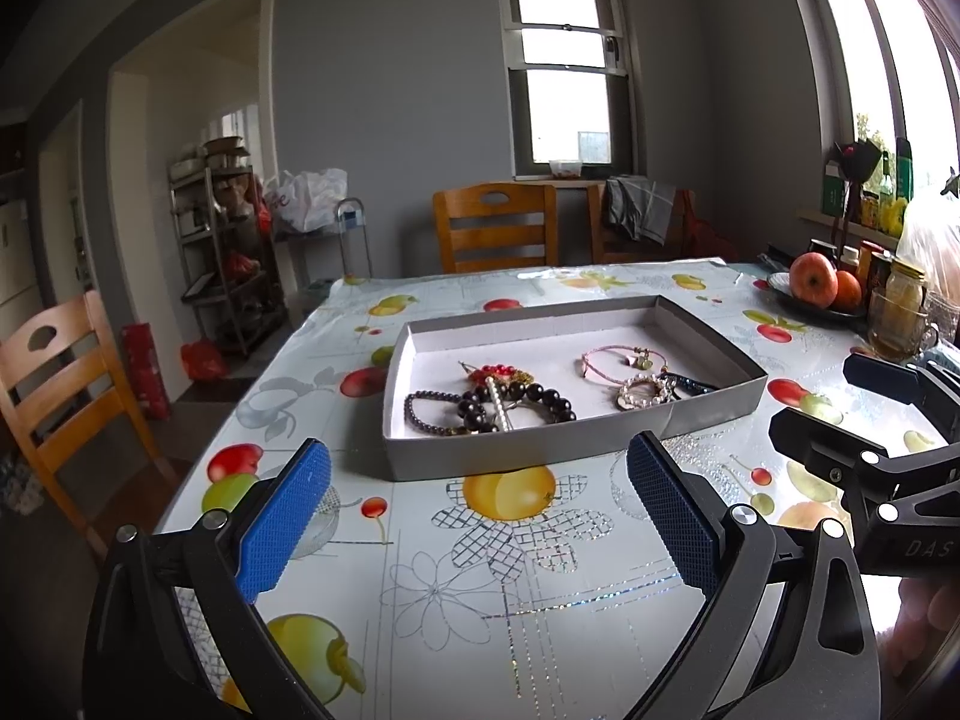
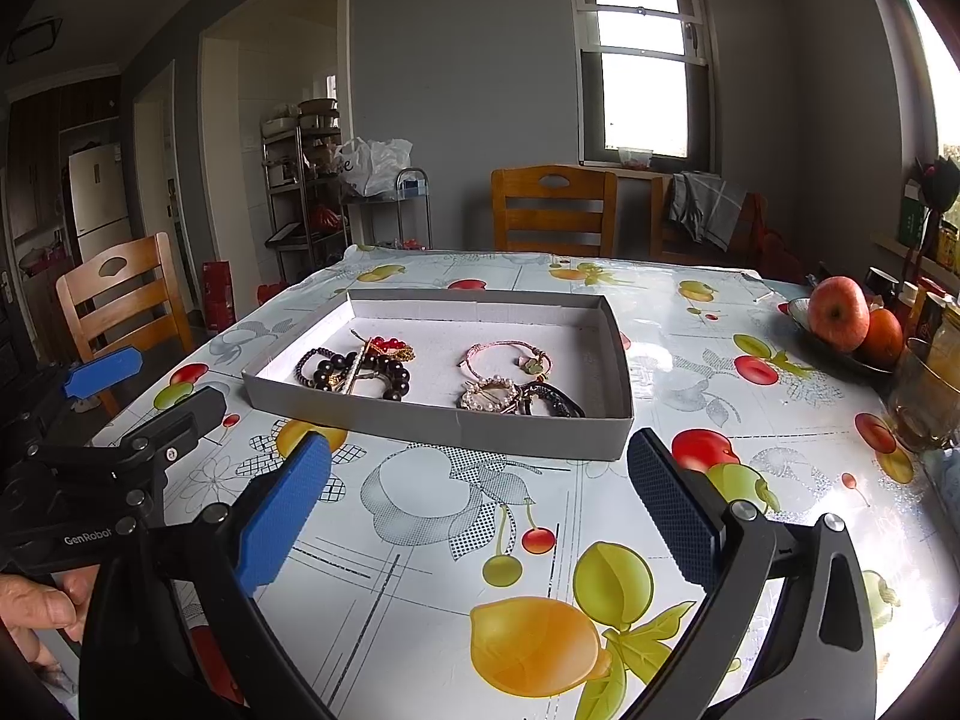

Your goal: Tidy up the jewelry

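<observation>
Shallow grey cardboard tray (image 1: 708,414) — glossy round beads (image 1: 543,399)

Left gripper (image 1: 478,483) hovered wide apart over the table (image 1: 540,570), near the grey tray (image 1: 528,450) holding beaded bracelets (image 1: 489,402); right gripper (image 1: 840,414) at right.

I see bare tabletop (image 2: 456,546) between my fingers (image 2: 282,510) and the tray (image 2: 444,420); its low wall is the only barrier. Fruit plate (image 2: 840,354) and jars (image 1: 903,294) crowd the right edge.
</observation>
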A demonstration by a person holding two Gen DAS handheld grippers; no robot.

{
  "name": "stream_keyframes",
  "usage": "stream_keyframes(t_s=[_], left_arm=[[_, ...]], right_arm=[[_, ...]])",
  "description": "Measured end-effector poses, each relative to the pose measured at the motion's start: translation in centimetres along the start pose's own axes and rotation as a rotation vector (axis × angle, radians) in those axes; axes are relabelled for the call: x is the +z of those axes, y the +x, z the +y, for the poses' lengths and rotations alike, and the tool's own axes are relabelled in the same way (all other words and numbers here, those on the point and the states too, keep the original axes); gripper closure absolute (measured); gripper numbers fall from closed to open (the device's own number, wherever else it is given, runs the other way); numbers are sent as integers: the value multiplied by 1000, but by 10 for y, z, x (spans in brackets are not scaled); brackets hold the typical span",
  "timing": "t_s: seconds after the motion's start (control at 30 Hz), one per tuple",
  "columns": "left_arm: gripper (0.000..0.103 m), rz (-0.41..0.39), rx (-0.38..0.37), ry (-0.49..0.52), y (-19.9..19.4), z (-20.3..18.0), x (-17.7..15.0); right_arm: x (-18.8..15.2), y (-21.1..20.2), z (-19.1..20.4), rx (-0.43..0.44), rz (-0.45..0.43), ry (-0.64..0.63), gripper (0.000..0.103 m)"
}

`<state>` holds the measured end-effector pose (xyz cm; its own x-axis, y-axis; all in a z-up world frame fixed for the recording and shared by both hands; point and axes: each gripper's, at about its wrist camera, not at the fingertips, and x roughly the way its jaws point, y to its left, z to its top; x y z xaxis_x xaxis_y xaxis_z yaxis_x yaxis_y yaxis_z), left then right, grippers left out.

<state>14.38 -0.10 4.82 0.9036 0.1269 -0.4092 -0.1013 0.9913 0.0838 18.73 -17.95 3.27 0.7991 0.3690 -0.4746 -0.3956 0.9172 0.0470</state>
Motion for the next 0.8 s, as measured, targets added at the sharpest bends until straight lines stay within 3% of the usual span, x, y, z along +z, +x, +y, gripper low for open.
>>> stream_keyframes(t_s=[0.8], left_arm=[[5,37,-7,-17,6,6,-4]], right_arm=[[-1,3,0,2,13,4,5]])
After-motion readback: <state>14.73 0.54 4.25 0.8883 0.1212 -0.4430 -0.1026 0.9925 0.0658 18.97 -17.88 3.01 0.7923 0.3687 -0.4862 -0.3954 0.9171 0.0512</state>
